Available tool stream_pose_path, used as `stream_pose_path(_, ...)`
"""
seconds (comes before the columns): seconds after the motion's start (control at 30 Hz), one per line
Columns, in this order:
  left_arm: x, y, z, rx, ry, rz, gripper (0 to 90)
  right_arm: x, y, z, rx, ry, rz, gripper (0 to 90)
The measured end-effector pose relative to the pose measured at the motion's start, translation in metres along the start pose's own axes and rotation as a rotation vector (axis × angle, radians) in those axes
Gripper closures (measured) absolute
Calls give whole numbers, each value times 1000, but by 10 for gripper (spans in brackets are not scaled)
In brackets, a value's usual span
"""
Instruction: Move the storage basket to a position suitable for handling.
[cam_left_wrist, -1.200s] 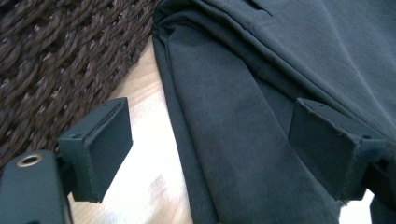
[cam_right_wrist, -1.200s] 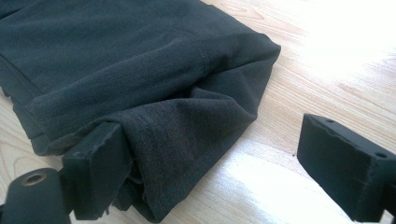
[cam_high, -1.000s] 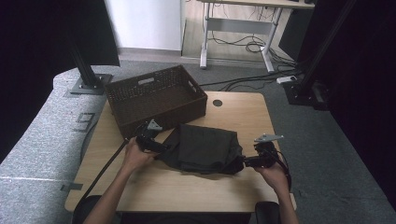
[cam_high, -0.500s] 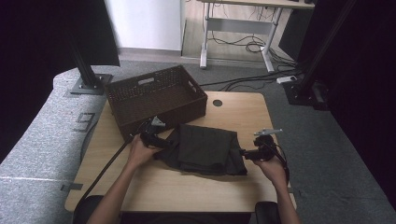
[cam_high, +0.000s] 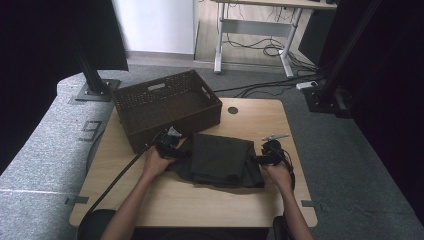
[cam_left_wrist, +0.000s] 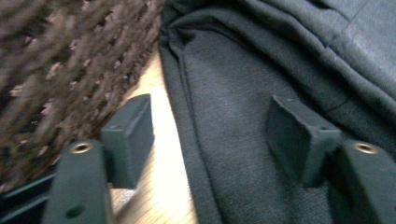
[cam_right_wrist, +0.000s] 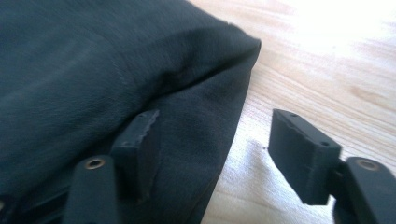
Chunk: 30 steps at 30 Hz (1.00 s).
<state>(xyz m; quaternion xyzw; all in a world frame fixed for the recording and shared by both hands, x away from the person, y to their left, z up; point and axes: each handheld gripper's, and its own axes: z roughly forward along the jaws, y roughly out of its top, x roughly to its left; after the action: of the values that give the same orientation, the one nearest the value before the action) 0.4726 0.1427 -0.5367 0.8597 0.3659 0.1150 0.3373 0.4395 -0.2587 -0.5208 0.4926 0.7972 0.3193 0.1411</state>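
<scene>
I've got a folded dark garment (cam_high: 220, 160) lying flat on the wooden table (cam_high: 250, 205), just in front of the brown woven basket (cam_high: 165, 107) and near its front wall. My left gripper (cam_high: 170, 145) sits at the garment's left edge, close to the basket; in the left gripper view its jaws stand apart and straddle the cloth's hem — one pad (cam_left_wrist: 128, 137) over bare wood beside the wicker, the other (cam_left_wrist: 299, 135) over the fabric, neither pressing in. Those jaws have just been closing, with the edge of the garment between them. My right gripper (cam_high: 265, 159) is at the garment's right edge. In the right gripper view one pad (cam_right_wrist: 140, 149) rests over the dark cloth and the other (cam_right_wrist: 301, 149) hangs over the pale tabletop — the corner of the fabric lies between them, not yet pinched. These jaws have likewise just been closing.
</scene>
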Motion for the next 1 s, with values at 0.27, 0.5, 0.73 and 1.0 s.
stream_pose_path(0.27, -2, -1, -1, 8, -57, -15, 653, 4, -3, 16, 36, 32, -21, 579)
stream_pose_path(0.5, -11, -6, -9, 41, -63, 20, 697, 11, -5, 14, 51, 64, -33, 756)
stream_pose_path(0.73, -21, -22, -27, 75, -74, 51, 695, 23, -14, 8, 53, 111, -64, 784)
stream_pose_path(1.0, -34, -39, -43, 92, -81, 76, 685, 36, -26, 1, 50, 147, -81, 789)
